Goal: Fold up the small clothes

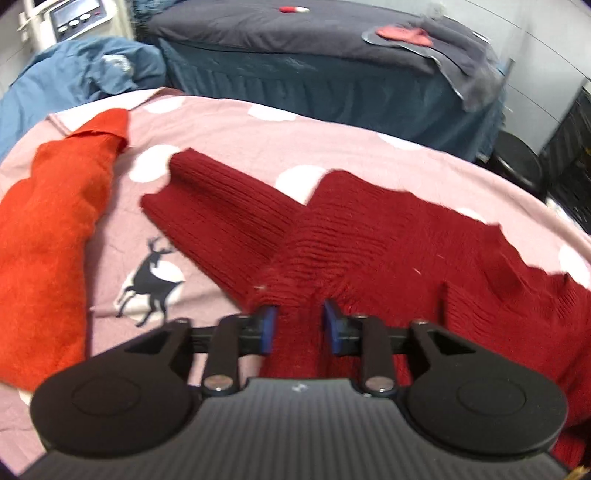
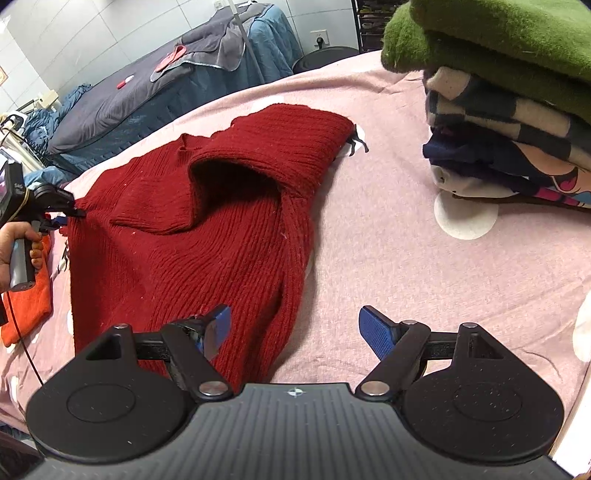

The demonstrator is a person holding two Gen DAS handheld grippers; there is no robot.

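The dark red knit sweater (image 2: 207, 229) lay spread on the pink dotted bedspread (image 2: 406, 266), one sleeve folded across its chest and the ribbed knit bunched in places. My left gripper (image 1: 300, 325) had a gathered fold of that sweater pinched between its blue pads (image 1: 269, 326) — the jaws stood narrow, with wool filling the gap. From the left wrist view a sleeve (image 1: 214, 210) ran away to the far left, its cuff resting on the bedspread near a printed deer (image 1: 151, 280).

My right gripper (image 2: 295, 332) stood wide open at the near right edge of the sweater; its left finger was over the knit, its right finger over bare bedspread, and it held nothing.

Outward from there, an orange garment (image 1: 48, 236) lay on the left, apart from the red sleeve. On the far right in the right wrist view rose a stack of folded clothes (image 2: 509, 122) topped by a green one (image 2: 498, 40). Beyond the bedspread stood another bed (image 1: 295, 48) in dark blue-grey covers — a small red item (image 1: 406, 35) lay on it.
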